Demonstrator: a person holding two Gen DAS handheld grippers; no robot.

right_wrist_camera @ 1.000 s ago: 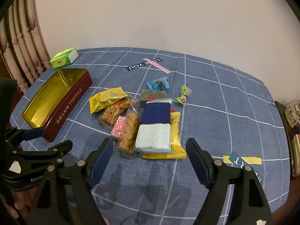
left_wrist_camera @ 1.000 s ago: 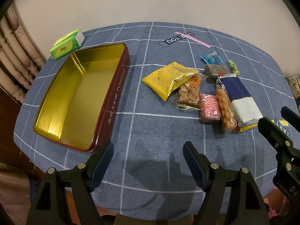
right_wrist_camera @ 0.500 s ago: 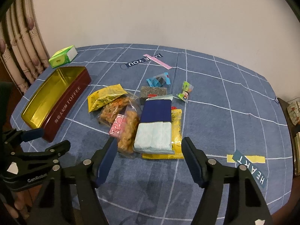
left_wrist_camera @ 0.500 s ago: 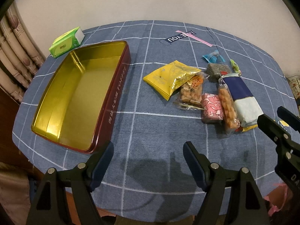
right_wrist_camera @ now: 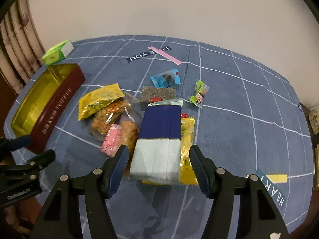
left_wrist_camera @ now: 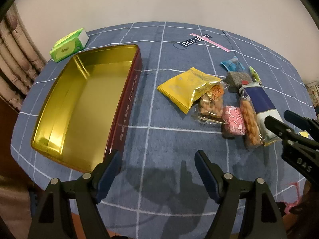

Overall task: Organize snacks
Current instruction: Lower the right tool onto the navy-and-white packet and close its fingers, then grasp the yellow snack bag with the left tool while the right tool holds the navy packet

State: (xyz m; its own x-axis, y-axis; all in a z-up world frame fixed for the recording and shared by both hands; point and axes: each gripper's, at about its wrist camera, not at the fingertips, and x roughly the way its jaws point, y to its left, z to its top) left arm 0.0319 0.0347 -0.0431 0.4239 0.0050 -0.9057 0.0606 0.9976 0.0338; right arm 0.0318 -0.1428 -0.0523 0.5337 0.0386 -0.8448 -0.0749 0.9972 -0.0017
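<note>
The right gripper [right_wrist_camera: 157, 159], jaws closing but not yet touching, straddles the near end of the navy-and-pale-blue rectangular packet [right_wrist_camera: 159, 137], whose long axis runs toward twelve o'clock; the left gripper [left_wrist_camera: 158, 165] hangs open, farther off.

Right tool [right_wrist_camera: 157, 163] closing; left tool [left_wrist_camera: 157, 165] spread.

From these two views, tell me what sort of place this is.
Probably a room in a home: a round table under a blue checked tablecloth stands against a plain wall, with pleated curtains on one side, a green tissue pack and an open toffee tin.
</note>
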